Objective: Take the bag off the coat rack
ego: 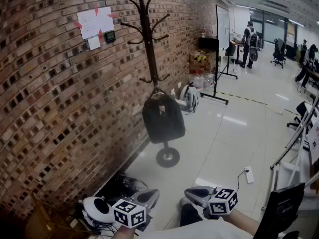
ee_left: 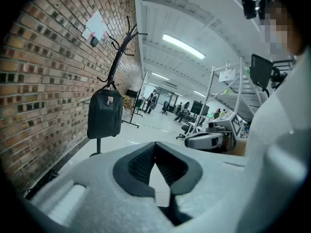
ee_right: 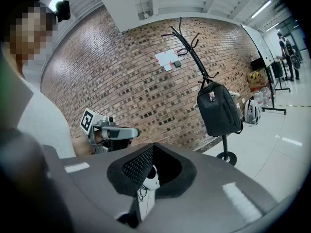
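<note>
A black bag (ego: 163, 117) hangs by its top loop from a low hook of the dark coat rack (ego: 148, 44), which stands against the brick wall. Both grippers are held low, close to the person's body and well short of the bag. My left gripper (ego: 149, 197) is shut with nothing in it, and so is my right gripper (ego: 190, 192). In the left gripper view, the bag (ee_left: 104, 113) hangs far ahead at the left, beyond the closed jaws (ee_left: 155, 166). In the right gripper view, the bag (ee_right: 218, 109) is at the right, past the closed jaws (ee_right: 148, 171).
The rack's round base (ego: 168, 157) rests on the shiny floor. A white headset and dark gear (ego: 99, 209) lie by the brick wall (ego: 50, 108). A whiteboard stand (ego: 222, 44), a backpack (ego: 189, 97), a power strip (ego: 249, 175) and chairs stand farther off. People stand at the far end.
</note>
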Tool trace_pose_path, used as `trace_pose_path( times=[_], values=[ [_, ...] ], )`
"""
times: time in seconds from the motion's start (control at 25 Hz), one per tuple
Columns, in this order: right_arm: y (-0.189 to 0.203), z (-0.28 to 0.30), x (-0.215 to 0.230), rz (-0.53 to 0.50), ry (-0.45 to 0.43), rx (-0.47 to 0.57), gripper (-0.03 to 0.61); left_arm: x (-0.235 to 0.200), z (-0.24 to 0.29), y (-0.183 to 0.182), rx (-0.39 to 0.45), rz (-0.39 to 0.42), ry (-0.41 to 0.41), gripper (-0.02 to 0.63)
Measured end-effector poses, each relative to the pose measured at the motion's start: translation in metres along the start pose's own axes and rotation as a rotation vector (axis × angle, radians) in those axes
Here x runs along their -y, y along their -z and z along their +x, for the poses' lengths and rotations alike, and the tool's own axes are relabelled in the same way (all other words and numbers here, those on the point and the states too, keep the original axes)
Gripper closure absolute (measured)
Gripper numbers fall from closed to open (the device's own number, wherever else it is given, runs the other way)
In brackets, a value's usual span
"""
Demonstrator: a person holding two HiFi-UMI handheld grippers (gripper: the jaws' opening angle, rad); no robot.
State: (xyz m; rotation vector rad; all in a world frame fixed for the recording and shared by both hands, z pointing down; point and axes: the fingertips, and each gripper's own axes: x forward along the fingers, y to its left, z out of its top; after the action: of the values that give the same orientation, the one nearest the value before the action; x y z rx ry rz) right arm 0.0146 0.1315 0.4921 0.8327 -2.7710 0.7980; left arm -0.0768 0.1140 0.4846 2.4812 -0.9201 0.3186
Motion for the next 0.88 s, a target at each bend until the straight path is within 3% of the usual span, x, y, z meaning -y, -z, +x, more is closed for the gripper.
trace_pose_path(
  times=[0.44,0.68,0.88],
  values=[
    [-0.095,0.064,0.179,0.007,-0.023,-0.011,0.58,-0.116,0.145,-0.079,-0.025,-0.04,-0.073,0.612],
    [-0.155,0.085,0.255,-0.018,-0.02,-0.011,0.58,-0.157,0.204,-0.147,-0.025,0.04,-0.102,0.612],
    [-0.185,0.089,0.29,-0.05,0.01,-0.001,0.58,-0.173,0.224,-0.163,-0.01,0.06,-0.103,0.612]
  ],
)
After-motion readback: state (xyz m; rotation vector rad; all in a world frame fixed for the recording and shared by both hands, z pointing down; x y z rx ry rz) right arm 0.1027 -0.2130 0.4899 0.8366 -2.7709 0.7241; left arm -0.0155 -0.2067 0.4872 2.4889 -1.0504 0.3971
